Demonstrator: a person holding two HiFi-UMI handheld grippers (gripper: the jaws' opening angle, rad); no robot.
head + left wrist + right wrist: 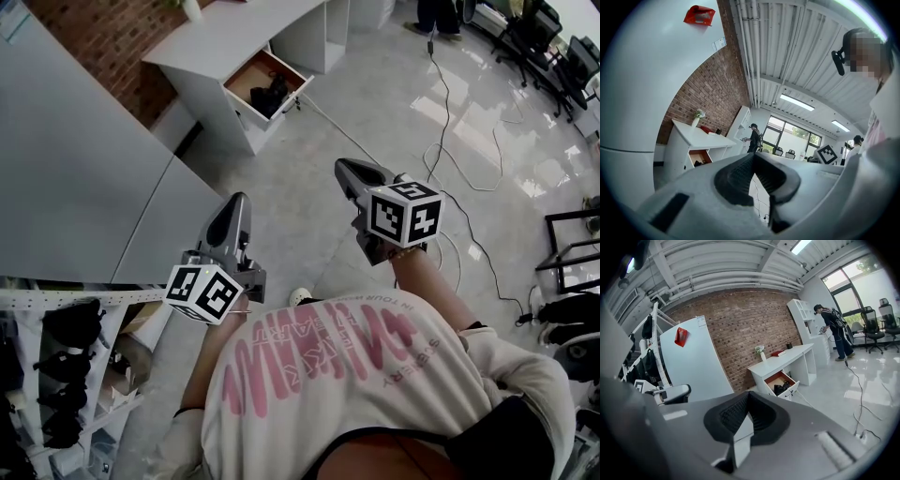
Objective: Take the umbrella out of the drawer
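A white desk (225, 37) stands far ahead by the brick wall, and its drawer (246, 77) is pulled open. A black umbrella (271, 95) lies inside; in the right gripper view it shows as a dark shape (781, 388) in the open drawer (779, 378). The left gripper view shows that drawer (699, 159) small and distant. My left gripper (236, 204) and right gripper (345, 170) are both held over the floor, well short of the desk and pointing toward it. Both are shut and hold nothing, as each gripper's own view shows: left (753, 155), right (747, 395).
A tall white panel (75, 178) runs along my left, with a rack of black items (61, 403) beside it. Cables (448, 131) trail over the glossy floor to the right. Office chairs (553, 47) stand at the far right. A person (833, 329) stands at shelves beyond the desk.
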